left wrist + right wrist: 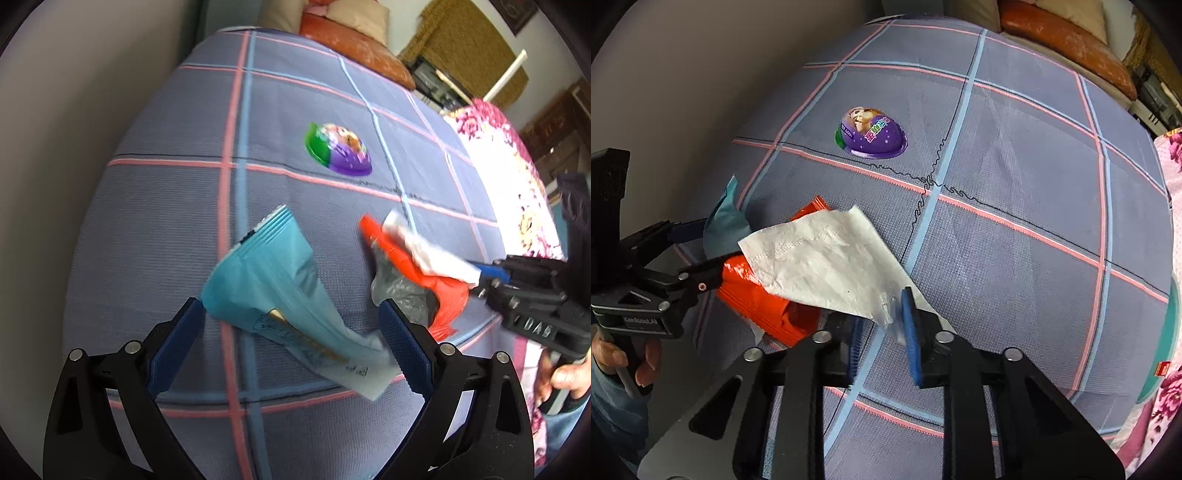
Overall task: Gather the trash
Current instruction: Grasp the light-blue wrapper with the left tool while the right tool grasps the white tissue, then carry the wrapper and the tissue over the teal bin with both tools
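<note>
- My left wrist camera sits just behind my left gripper (291,325) and looks steeply down, close above the grey-blue bedspread with pink and blue grid lines (155,206).
- My right wrist camera sits behind my right gripper (882,325), likewise angled steeply down and close.
- Both views share the purple egg-shaped plastic package (338,149) (872,133), the white paper tissue (428,251) (820,258) and the orange plastic wrapper (402,262) (757,295).
- Each view catches the opposite gripper at its side edge.

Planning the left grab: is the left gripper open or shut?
Open. The left gripper's fingers stand wide apart, with the blue wrapper lying unclamped between them on the checked cloth.
</note>
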The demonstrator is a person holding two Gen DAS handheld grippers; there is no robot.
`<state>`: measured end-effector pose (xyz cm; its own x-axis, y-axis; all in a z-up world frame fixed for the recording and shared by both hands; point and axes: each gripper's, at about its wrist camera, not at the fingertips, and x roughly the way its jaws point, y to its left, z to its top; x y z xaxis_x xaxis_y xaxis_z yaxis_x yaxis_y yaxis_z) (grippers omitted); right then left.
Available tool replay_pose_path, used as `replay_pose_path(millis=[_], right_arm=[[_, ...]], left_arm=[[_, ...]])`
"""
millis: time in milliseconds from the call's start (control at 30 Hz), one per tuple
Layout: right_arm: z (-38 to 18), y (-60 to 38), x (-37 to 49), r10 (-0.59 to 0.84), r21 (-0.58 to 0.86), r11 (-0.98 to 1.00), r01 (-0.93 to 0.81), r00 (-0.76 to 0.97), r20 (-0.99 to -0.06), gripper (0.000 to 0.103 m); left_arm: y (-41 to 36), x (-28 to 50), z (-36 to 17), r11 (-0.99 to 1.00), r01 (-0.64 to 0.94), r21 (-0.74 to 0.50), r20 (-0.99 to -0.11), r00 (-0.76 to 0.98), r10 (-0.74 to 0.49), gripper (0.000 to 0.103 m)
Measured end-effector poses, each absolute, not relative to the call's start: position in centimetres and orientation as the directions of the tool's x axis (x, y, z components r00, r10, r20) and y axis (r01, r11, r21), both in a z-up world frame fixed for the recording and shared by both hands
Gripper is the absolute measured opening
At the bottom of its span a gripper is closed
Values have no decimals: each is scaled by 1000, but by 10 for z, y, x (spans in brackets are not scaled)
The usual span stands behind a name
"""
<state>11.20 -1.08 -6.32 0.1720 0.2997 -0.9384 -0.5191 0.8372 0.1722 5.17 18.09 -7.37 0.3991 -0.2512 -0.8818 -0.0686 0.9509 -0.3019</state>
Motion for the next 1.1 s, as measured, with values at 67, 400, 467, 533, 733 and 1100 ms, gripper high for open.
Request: replay_pose_path(millis=[67, 400, 467, 533, 733, 1100], right_arm=[[-60, -18, 114, 310, 180, 845, -503, 185, -933, 6], [-43, -72, 123, 350, 237, 886, -398, 240, -906, 5], [-40, -84, 124, 347, 236, 895, -378, 258, -902, 5], [-38, -97, 123, 353, 247, 901, -355, 272, -895, 5], [-29, -141, 123, 372, 288, 915, -284, 317, -872, 5], [-4, -240, 120, 367, 336, 930, -149, 442, -818, 5]], left_arm=[[175, 51, -74, 959, -51, -278, -884, 405, -234, 94], [161, 51, -68, 970, -34, -241, -878, 432, -204, 18], [160, 53, -60, 973, -33, -227, -872, 451, -188, 17], [160, 55, -49, 976, -35, -216, -864, 472, -174, 17], [151, 66, -20, 978, -22, -208, -841, 515, -167, 17], [49, 107, 20, 963, 190, -191, -811, 522, -264, 17]])
